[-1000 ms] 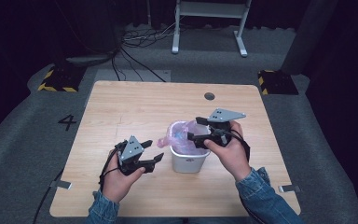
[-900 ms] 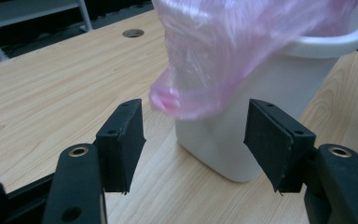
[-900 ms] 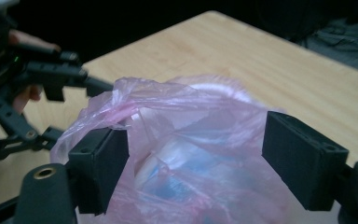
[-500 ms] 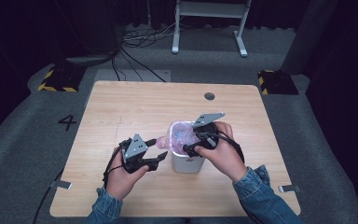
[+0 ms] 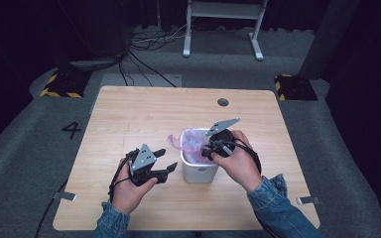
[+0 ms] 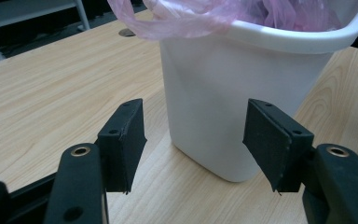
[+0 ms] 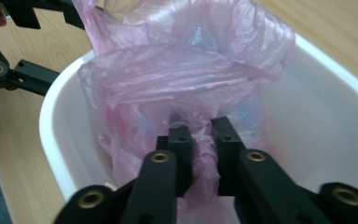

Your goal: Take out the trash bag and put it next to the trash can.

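A pale wood-grain tabletop [image 5: 129, 119] with rounded corners stands on grey carpet [image 5: 25, 163] in a dark room, with a small round hole [image 5: 222, 102] toward its far edge at about 1 o'clock from the middle. A painted number 4 [image 5: 72, 130] marks the carpet at 9 o'clock, black cables [image 5: 144, 47] and the legs of a white metal frame [image 5: 223, 27] lie beyond the far edge at 12 o'clock, and two black-and-yellow striped blocks [image 5: 59, 85] sit off the far corners. The white plastic bin [image 5: 198, 171] stands upright just toward 5 o'clock of the tabletop's middle; it is smooth and slightly tapered, with a rounded rolled rim. A thin, crinkled, translucent pink bag [image 5: 191, 141] lies bunched inside it and spills over the rim on the side toward 10 o'clock. The right gripper [image 5: 209, 150] reaches down into the bin from 3 o'clock; its jaws have just been closing and now pinch a fold of the pink bag between them, as the right gripper view [image 7: 200, 140] shows. The left gripper [image 5: 167, 161] rests low at 9 o'clock of the bin, its jaws spread apart and holding nothing, with the bin's white wall [image 6: 233, 93] just ahead of the pads.
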Available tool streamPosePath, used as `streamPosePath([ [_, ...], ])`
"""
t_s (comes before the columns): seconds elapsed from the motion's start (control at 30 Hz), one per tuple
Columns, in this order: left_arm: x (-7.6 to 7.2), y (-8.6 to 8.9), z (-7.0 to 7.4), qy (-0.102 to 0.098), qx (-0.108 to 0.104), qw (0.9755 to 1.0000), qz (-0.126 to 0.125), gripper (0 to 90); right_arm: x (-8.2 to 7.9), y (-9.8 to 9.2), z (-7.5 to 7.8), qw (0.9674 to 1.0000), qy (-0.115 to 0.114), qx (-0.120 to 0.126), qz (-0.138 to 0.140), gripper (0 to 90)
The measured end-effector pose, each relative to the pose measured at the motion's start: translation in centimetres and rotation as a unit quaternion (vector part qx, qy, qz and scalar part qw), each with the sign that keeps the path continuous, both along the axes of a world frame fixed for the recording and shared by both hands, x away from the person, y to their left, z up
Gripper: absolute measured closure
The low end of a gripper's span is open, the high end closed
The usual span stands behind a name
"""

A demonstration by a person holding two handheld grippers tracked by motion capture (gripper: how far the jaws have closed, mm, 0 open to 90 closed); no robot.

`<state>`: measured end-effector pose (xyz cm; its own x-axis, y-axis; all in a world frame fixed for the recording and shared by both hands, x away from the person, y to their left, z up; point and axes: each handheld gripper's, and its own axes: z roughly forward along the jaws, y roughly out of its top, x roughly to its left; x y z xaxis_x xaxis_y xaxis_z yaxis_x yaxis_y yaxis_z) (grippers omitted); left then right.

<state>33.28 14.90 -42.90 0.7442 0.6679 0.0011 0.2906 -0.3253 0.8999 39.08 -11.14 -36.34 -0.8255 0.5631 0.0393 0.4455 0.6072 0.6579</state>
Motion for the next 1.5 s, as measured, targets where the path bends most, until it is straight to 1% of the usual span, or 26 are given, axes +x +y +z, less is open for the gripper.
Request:
streamPosePath([
  [0.07,0.0,0.0,0.0,0.001,-0.001,1.0000,-0.001,37.9,0.0,-0.2,0.0,0.9999,-0.008,0.010,-0.001,86.7],
  [0.13,-0.1,-0.1,-0.1,0.001,-0.001,1.0000,0.000,38.0,-0.1,-0.4,-0.1,0.9996,-0.009,0.028,-0.002,87.9],
  [0.27,-0.1,-0.2,-0.2,0.001,0.001,1.0000,-0.002,38.0,-0.3,-0.7,0.3,0.9983,-0.022,0.054,-0.005,88.5],
  [0.3,-0.1,-0.3,-0.3,0.005,0.002,1.0000,-0.003,38.1,-0.3,-0.7,0.5,0.9979,-0.027,0.059,-0.004,88.5],
  [0.37,-0.1,-0.5,-0.6,0.008,0.003,0.9999,-0.008,38.1,-0.5,-0.9,0.8,0.9965,-0.042,0.072,-0.002,88.6],
  [0.47,0.0,-0.9,-0.9,0.011,0.008,0.9998,-0.014,38.1,-0.6,-1.1,1.2,0.9945,-0.059,0.086,-0.002,88.6],
  [0.5,-0.1,-1.0,-0.9,0.010,0.010,0.9998,-0.015,38.1,-0.6,-1.2,1.3,0.9937,-0.064,0.092,-0.002,88.6],
  [0.53,-0.1,-1.1,-1.0,0.012,0.008,0.9997,-0.018,38.1,-0.7,-1.3,1.5,0.9930,-0.068,0.097,-0.003,88.6],
  [0.6,-0.1,-1.1,-1.0,0.012,0.009,0.9997,-0.018,38.0,-0.9,-1.5,1.9,0.9906,-0.083,0.109,0.000,88.6],
  [0.67,-0.1,-1.1,-1.0,0.012,0.008,0.9997,-0.018,38.0,-1.0,-1.6,2.2,0.9889,-0.093,0.116,0.001,88.6],
  [0.73,0.0,-1.0,-1.0,0.012,0.009,0.9997,-0.017,38.0,-1.2,-1.8,2.6,0.9862,-0.107,0.126,0.002,88.6],
  [0.87,0.0,-1.0,-1.1,0.014,0.007,0.9997,-0.016,38.0,-1.4,-2.4,3.5,0.9797,-0.135,0.148,-0.001,88.6],
  [0.93,0.0,-0.9,-1.1,0.015,0.006,0.9997,-0.016,38.0,-1.4,-2.7,4.0,0.9767,-0.145,0.158,-0.001,88.6],
  [0.97,0.0,-0.8,-1.1,0.015,0.006,0.9998,-0.015,38.0,-1.5,-3.0,4.4,0.9737,-0.156,0.166,-0.001,88.7],
  [1.0,0.0,-0.8,-1.2,0.016,0.006,0.9998,-0.014,38.0,-1.5,-3.0,4.4,0.9737,-0.156,0.166,-0.001,88.7],
  [1.2,-0.2,-0.4,-1.3,0.018,0.007,0.9998,-0.006,38.0,-1.8,-3.5,5.9,0.9660,-0.182,0.183,-0.002,88.7],
  [1.33,-0.4,0.0,-1.3,0.019,0.005,0.9998,-0.001,38.0,-1.9,-3.7,7.0,0.9617,-0.190,0.198,-0.002,88.7],
  [1.5,-0.5,0.4,-1.3,0.020,0.003,0.9998,0.004,38.0,-1.9,-3.8,8.6,0.9580,-0.203,0.203,-0.003,88.6],
])
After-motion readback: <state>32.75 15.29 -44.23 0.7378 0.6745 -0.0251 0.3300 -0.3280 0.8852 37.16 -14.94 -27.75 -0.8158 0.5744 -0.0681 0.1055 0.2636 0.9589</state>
